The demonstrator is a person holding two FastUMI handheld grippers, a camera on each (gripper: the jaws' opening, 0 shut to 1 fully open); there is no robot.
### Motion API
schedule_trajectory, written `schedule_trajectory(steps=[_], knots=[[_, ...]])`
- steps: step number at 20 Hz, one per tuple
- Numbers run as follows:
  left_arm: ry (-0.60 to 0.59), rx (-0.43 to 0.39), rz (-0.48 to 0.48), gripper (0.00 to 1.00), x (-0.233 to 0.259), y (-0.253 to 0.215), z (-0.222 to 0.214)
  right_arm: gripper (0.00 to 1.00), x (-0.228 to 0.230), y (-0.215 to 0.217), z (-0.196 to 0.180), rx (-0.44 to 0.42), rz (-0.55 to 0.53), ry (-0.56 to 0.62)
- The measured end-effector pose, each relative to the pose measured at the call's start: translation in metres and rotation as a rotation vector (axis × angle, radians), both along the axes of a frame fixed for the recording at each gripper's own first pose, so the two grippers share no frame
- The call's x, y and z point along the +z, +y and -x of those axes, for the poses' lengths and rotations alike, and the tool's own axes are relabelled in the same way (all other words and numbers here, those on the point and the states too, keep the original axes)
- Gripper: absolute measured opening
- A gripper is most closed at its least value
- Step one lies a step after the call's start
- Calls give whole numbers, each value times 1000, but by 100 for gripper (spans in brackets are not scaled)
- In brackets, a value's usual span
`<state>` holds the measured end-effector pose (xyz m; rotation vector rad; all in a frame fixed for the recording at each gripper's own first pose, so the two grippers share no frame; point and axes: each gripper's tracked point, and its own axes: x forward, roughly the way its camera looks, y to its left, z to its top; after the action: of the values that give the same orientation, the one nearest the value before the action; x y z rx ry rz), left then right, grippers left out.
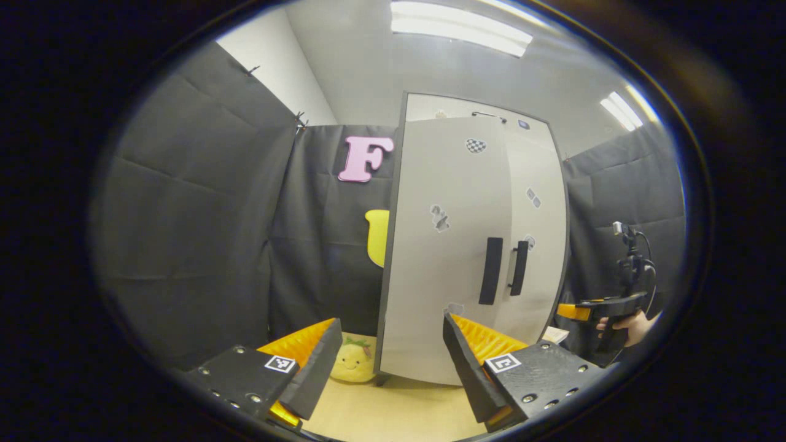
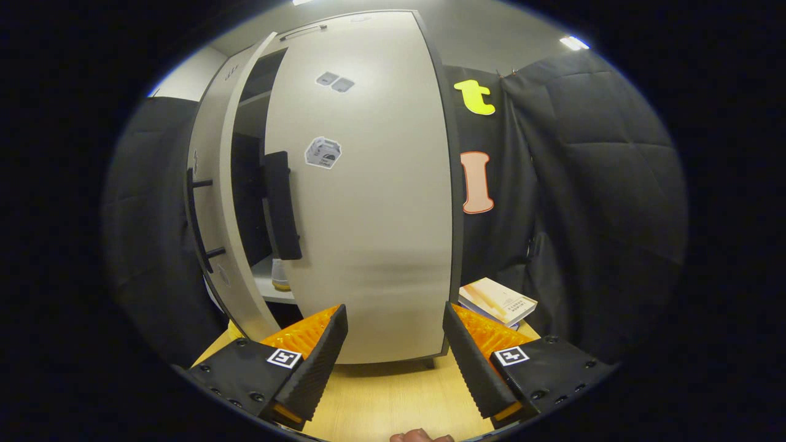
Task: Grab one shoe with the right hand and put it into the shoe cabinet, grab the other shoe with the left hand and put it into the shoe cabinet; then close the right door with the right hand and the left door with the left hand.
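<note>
pale grey board is making up the shoe cabinet (image 1: 473,245), a tall upright box standing on the light wooden floor (image 1: 393,411) with its long axis running straight up. in the left gripper view it is sitting just ahead of the left gripper (image 1: 393,362), whose fingers are spread wide with nothing between them. the left door (image 1: 442,258) is swinging partly out, and its flat black handle (image 1: 490,271) is standing vertical beside the right door's handle (image 1: 519,267). in the right gripper view the right door (image 2: 368,196) is facing the right gripper (image 2: 396,353), also gaping open and empty. a shoe (image 2: 280,276) is resting on a shelf inside, seen through the gap. a yellow plush toy (image 1: 353,362) and a book (image 2: 497,301) are lying by the cabinet's base.
</note>
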<state>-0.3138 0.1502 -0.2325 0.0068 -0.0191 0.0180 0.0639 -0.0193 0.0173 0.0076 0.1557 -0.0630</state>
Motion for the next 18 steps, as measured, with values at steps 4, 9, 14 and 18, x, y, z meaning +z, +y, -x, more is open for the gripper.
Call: schedule_trajectory(steps=[4,9,14,18], knots=[[8,-7,-3,97,-5,13,6,98,1,25,4,10,12,0],[19,-28,-8,96,-16,30,9,98,8,40,12,-13,43,-8],[35,-47,27,93,-35,44,7,98,17,35,30,-60,101,-37],[48,-55,3,93,-45,47,2,98,14,25,38,-100,97,-18]])
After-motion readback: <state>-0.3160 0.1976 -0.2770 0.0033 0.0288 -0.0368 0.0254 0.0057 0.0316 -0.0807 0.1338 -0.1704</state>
